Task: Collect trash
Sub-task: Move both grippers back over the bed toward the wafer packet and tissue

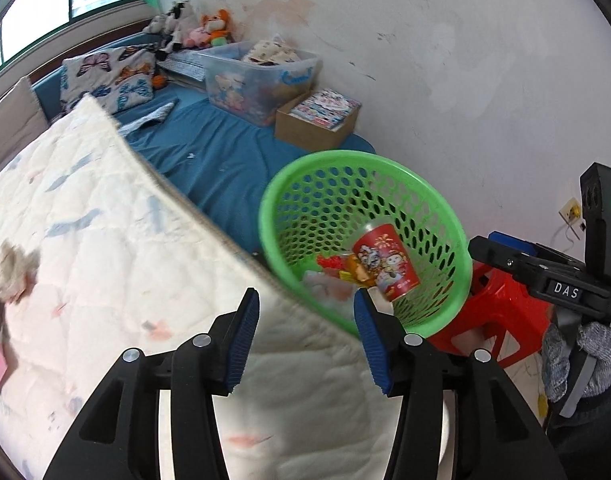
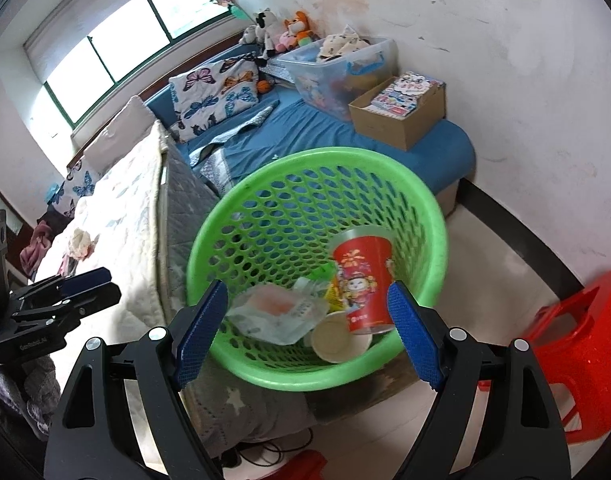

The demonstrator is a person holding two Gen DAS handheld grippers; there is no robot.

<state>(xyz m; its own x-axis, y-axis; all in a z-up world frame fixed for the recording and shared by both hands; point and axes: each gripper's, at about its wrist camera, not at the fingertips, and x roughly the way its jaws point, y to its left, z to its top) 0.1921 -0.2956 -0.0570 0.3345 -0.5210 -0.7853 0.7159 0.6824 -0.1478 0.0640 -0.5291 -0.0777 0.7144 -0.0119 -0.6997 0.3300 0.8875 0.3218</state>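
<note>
Left wrist view shows the left gripper [image 1: 306, 304] at the bottom middle of the frame, its two blue pads wide apart with nothing between them. Under it lies a white quilted blanket [image 1: 105, 248] that fills the lower left. At the left edge a crumpled brownish paper ball [image 1: 11, 272] sits on the blanket. Right of the middle is a round green plastic basket with holes [image 1: 297, 184]. Inside it lies a red paper cup with cartoon pictures [image 1: 387, 260], tipped on its side, next to some crumpled wrappers [image 1: 337, 270]. A red plastic stool [image 1: 501, 300] peeks out behind the basket at the lower right. The right gripper [image 1: 475, 245] pokes in from the right edge; I cannot tell from here how far open it is. Right wrist view shows the right gripper [image 2: 307, 304] at the bottom middle, its blue pads spread wide and holding nothing. The green basket [image 2: 265, 372] sits in the middle of the frame, right in front of the pads. In it are the red cup [image 2: 361, 276], a white paper cup [image 2: 337, 340] touching it, and a clear crumpled plastic bag [image 2: 273, 312]. The paper ball [image 2: 80, 242] lies on the blanket [image 2: 121, 208] at the left. The left gripper [image 2: 105, 282] shows at the left edge, and the stool [image 2: 585, 344] at the lower right.
</note>
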